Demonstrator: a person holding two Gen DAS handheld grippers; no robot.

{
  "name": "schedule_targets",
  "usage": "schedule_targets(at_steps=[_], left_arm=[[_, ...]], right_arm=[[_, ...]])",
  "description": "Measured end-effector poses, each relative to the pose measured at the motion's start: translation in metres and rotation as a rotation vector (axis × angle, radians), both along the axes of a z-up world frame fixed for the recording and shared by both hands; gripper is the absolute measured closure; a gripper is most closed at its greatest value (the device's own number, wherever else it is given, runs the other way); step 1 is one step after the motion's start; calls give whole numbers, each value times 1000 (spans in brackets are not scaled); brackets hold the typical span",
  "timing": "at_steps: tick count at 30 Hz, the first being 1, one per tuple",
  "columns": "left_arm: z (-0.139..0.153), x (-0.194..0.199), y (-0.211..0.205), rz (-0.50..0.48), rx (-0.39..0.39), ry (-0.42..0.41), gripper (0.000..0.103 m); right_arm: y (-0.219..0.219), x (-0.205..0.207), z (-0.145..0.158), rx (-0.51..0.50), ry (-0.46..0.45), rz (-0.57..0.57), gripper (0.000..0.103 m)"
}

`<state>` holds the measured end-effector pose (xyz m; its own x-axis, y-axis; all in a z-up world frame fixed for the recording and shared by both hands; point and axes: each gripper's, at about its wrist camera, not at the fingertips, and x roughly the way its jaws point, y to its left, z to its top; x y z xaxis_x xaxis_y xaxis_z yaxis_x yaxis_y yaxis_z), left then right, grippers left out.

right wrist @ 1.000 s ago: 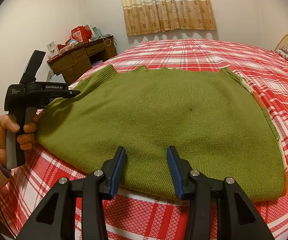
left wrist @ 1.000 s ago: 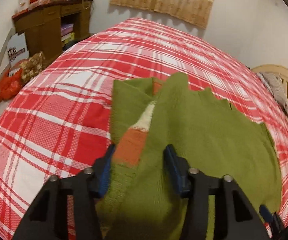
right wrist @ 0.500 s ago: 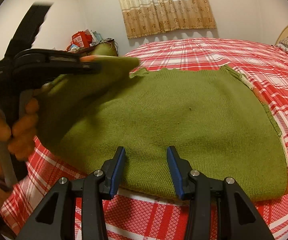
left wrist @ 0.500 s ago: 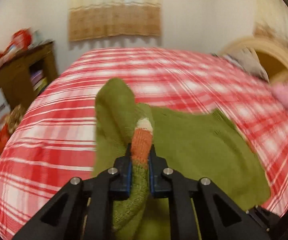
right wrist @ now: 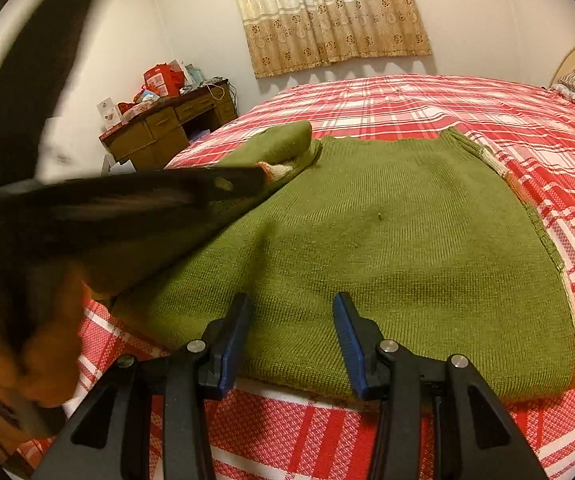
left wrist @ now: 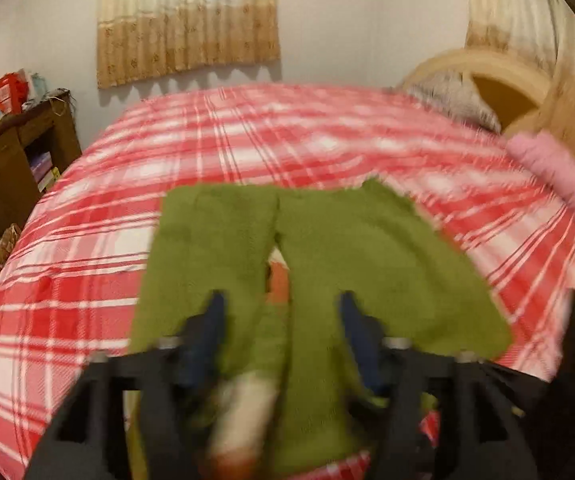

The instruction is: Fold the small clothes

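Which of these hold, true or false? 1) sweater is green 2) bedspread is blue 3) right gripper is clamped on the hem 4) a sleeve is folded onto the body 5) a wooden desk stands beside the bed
1) True: the sweater is green.
2) False: the bedspread is red and white plaid.
3) False: the right gripper is open over the hem.
4) True: the sleeve lies on the body, the left gripper opening.
5) True: the desk stands there.
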<state>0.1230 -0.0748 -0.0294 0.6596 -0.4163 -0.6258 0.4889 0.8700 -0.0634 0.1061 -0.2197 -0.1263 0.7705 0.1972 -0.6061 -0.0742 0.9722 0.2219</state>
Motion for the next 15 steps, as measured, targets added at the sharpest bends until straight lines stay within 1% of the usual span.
schedule_targets(at_steps=[1,2,4,6,7,10,12,13,14,15], left_arm=[[6,-10,12,4,-30,-21,33],[9,-15,20,13,-44,-35,33],[12,-28,43,73,-30,-86,33],[7,-36,62,127,-5,-105,33],[4,-36,69,136,-9,-96,33],[-11,-37,92,146,-38,-25,33],[-21,-41,101,151,-38,4,33],[-23,-44,103,154,-32,6,33],[-27,-48,106,155,-23,6,33],[-29,-52,107,153,-18,4,33]], right_arm=[[0,0,0,-1,0,0,58],[1,0,0,-1,1,0,58],[0,0,0,0,0,0,58],[0,0,0,7,2,2,58],[-1,1,0,13,4,3,58],[-6,3,2,48,23,8,58],[-10,8,7,72,62,-2,58],[-12,7,10,98,72,-10,58],[-14,4,14,150,68,-6,58],[-16,-1,19,236,51,12,58]])
